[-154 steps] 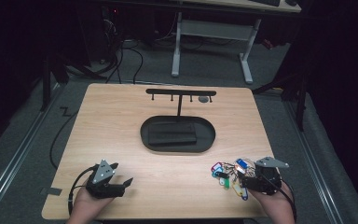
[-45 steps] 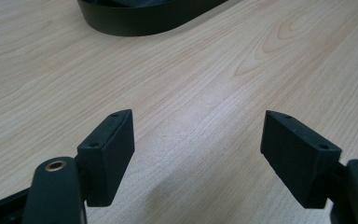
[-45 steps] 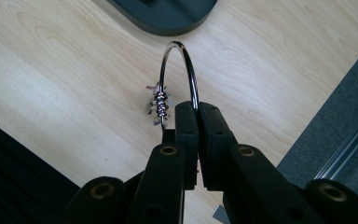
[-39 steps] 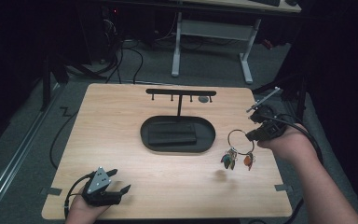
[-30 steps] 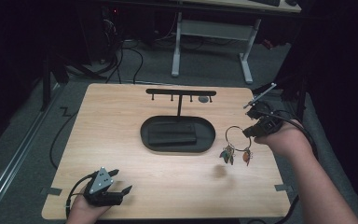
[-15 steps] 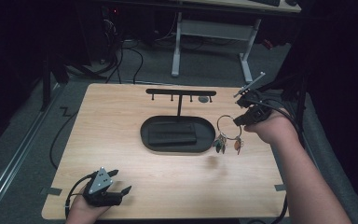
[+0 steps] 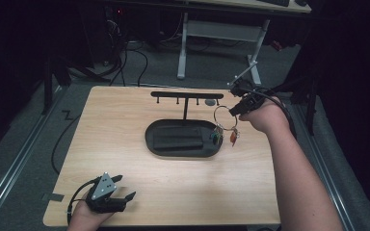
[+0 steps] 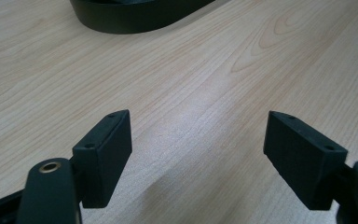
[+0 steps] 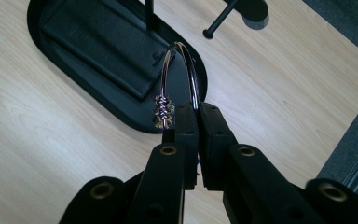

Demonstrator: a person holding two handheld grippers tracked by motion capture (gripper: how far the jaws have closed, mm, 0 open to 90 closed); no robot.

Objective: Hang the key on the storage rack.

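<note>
Overhead, in the high view, a key ring (image 7: 223,118) is being held above the table (image 7: 125,115) by the right gripper (image 7: 235,109), whose jaws are clamped on the wire hoop, just beside the right end of the black oval tray (image 7: 159,147) and below the hooks of the T-shaped rack (image 7: 187,96); small coloured tags (image 7: 224,137) are hanging from the hoop's lower part and are being judged light and free to swing; the left gripper (image 7: 125,192) is being rested near the table's front edge with its jaws apart and nothing between them; next, in the left gripper view, the two pads (image 8: 103,156) are being seen standing wide over bare wood; lastly, in the right gripper view, the thin metal ring (image 9: 181,74) is being pinched edge-on between the closed pads; the wire is being judged stiff and slippery, so a hold on the bare arc, away from the tags, is being favoured.
</note>
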